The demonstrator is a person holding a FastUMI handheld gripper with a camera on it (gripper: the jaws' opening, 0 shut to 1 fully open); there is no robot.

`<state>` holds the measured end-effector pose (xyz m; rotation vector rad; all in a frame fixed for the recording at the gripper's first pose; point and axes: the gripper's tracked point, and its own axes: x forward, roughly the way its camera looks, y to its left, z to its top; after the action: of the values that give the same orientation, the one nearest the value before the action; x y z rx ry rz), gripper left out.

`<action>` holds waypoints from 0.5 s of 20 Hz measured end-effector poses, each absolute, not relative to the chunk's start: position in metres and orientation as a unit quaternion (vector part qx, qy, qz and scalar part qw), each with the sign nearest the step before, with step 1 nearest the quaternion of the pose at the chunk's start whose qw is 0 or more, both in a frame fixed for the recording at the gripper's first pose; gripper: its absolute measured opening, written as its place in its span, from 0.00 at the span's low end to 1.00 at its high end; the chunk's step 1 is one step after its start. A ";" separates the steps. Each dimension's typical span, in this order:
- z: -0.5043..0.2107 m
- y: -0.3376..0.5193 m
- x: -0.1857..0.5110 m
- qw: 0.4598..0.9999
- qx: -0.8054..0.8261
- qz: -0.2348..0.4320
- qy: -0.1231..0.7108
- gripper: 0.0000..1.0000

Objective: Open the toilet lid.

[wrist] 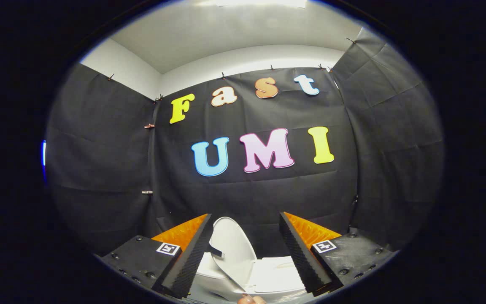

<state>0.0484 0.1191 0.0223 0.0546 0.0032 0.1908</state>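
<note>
Fingers (pixel 245 253) spread wide, raised toilet lid (pixel 232 249) between, untouched.

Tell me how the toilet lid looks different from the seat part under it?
The toilet lid stands up, tilted back toward the black wall, while the seat lies flat. The lid looks like a rounded oval, and the seat looks wide and low. Both are white and sit between the open gripper fingers, which touch neither one.

White toilet lid (pixel 232 249), black ribbed fingers (pixel 190 257) with orange backs, black cloth wall (pixel 99 169)
</note>
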 end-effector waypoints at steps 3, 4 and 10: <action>0.032 0.095 0.037 0.997 0.025 0.077 -0.007 0.98; 0.035 0.088 0.034 0.997 0.023 0.071 -0.010 0.98; 0.044 0.065 0.024 0.998 0.024 0.057 -0.018 0.98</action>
<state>0.0235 0.0646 0.0439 0.0486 -0.0351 0.1138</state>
